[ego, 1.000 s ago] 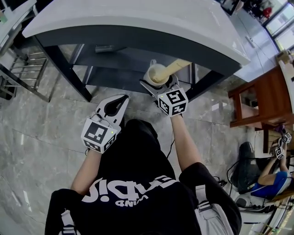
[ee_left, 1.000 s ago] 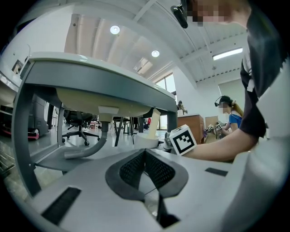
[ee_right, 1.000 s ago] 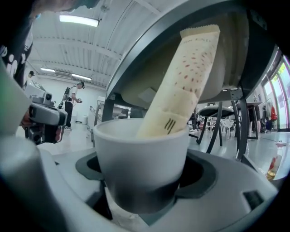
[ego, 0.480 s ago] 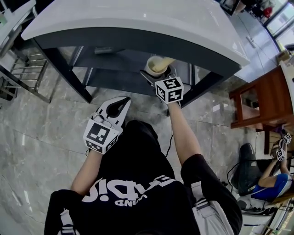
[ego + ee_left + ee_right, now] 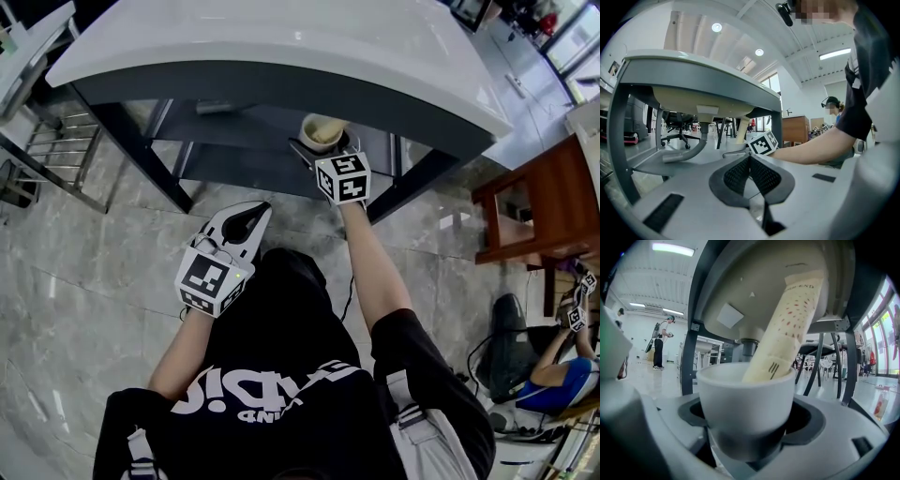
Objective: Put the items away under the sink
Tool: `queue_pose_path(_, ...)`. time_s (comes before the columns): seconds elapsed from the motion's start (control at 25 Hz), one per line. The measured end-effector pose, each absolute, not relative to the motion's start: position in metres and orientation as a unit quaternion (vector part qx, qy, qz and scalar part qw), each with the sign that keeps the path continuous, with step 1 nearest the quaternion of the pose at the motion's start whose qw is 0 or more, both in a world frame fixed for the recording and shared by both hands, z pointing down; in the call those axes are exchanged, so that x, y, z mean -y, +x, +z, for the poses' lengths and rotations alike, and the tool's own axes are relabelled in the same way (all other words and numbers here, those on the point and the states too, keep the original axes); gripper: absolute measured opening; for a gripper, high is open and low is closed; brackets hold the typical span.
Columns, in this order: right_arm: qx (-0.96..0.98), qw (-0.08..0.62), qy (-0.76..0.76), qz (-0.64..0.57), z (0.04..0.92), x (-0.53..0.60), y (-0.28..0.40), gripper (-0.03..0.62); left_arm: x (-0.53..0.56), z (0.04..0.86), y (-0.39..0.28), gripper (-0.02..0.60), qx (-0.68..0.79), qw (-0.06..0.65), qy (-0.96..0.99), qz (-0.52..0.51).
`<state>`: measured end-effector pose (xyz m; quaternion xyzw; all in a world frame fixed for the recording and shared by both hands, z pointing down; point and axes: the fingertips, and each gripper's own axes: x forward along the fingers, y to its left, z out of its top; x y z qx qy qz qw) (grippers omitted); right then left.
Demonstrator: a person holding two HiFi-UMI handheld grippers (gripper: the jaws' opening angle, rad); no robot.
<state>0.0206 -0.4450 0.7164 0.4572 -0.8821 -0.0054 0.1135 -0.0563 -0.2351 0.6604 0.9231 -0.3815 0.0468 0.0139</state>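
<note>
My right gripper [image 5: 325, 142] is shut on a white cup [image 5: 321, 131] that holds a long cream paper packet [image 5: 787, 329]. In the head view the cup sits at the counter's front edge [image 5: 281, 80], over the dark shelf [image 5: 244, 127] under the sink. The right gripper view shows the cup [image 5: 745, 399] between the jaws, with the packet leaning up toward the sink basin's underside [image 5: 740, 296] and its drain. My left gripper [image 5: 253, 214] hangs lower and to the left, shut and empty, its pads [image 5: 740, 171] pressed together.
Dark frame legs [image 5: 141, 155] stand on either side of the shelf. A grey drain pipe [image 5: 689, 152] curves down under the basin. A metal rack [image 5: 47, 141] is at the left, a wooden cabinet [image 5: 534, 202] at the right, and a seated person [image 5: 553, 361] beyond it.
My right gripper has carried the cup forward, further under the counter edge, so the packet is now mostly hidden in the head view. The left gripper has barely moved.
</note>
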Motion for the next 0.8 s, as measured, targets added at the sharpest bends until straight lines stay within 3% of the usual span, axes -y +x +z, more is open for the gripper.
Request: queue_pose_path(0.8, 0.850, 0.166, 0.499, -0.016, 0.727, 0.458, 0.020, 0.471, 0.232, 0.669, -0.068, 0.018, 0.386, 0.031, 0.921, 0.041)
